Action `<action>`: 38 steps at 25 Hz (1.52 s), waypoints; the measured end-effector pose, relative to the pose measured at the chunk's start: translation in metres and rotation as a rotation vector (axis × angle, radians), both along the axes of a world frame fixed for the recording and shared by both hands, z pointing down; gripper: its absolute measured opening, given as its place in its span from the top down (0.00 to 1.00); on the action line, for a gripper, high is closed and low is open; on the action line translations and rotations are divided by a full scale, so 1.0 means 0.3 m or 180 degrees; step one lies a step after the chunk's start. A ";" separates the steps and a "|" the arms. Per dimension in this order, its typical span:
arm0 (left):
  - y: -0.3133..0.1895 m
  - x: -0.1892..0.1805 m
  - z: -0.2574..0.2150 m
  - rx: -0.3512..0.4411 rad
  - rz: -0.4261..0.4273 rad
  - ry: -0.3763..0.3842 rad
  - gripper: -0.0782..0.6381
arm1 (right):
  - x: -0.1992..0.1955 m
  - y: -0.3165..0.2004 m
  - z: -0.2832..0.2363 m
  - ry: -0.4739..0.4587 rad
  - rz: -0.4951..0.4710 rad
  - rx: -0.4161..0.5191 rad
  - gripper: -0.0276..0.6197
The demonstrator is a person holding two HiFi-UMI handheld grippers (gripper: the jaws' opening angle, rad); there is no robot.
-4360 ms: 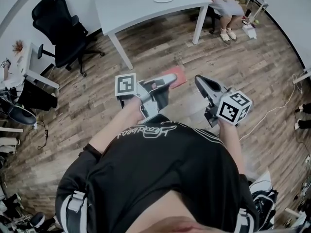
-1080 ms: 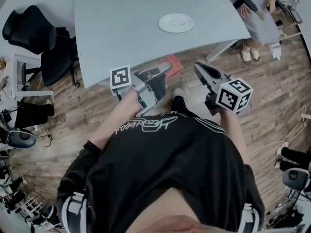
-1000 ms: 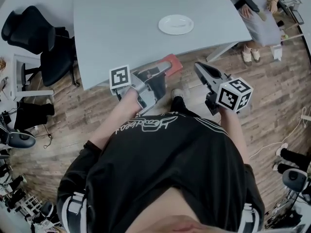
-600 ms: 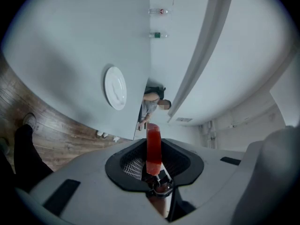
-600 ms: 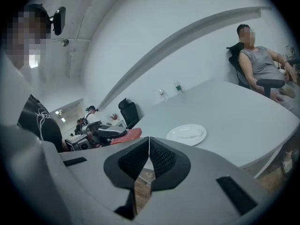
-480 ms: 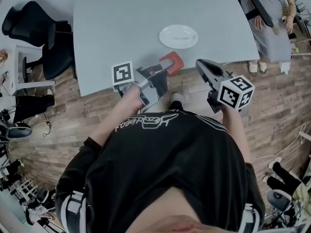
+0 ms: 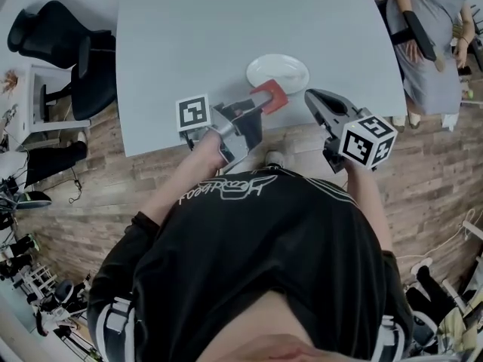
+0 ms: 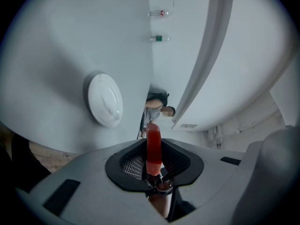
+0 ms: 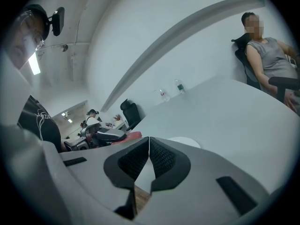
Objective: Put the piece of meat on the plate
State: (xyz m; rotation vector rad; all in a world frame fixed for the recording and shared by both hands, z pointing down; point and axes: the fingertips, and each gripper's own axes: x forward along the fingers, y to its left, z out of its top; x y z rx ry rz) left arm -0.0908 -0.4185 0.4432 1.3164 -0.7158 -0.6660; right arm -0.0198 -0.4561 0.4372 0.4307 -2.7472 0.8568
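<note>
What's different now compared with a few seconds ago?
The person walked up to the table, bringing both grippers over its near edge; the meat in the left gripper is now close by the plate. Unchanged: left gripper clamped on meat, right gripper shut, empty.

The table (image 7: 189,44) has a smooth, matt pale-grey top, the white plate (image 7: 278,72) on it shows a glazed, faintly glossy face, and the floor (image 7: 98,194) reads as wood-grain planks of low sheen. The piece of meat (image 8: 153,144) is red, smooth and shiny like moulded plastic. The left gripper (image 8: 153,149) and right gripper (image 9: 149,142) have matt grey plastic shells with black, finely ribbed pads (image 9: 164,158), and the person's shirt (image 7: 256,262) is matt black cloth with pale printed lettering.
</note>
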 end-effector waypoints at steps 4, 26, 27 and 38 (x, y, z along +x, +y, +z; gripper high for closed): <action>-0.016 -0.002 0.010 -0.0024 -0.0004 -0.0024 0.76 | -0.010 -0.023 -0.001 -0.0016 0.0003 0.0005 0.94; -0.131 -0.035 0.245 -0.0501 0.0049 -0.0414 0.76 | -0.008 -0.075 0.103 0.0046 0.0055 -0.0218 0.94; -0.137 -0.039 0.256 -0.0510 0.0058 -0.0450 0.76 | -0.006 -0.076 0.109 0.0052 0.0063 -0.0231 0.94; -0.176 -0.045 0.368 -0.0649 0.0256 -0.0956 0.76 | -0.001 -0.074 0.145 0.0126 0.0039 -0.0318 0.94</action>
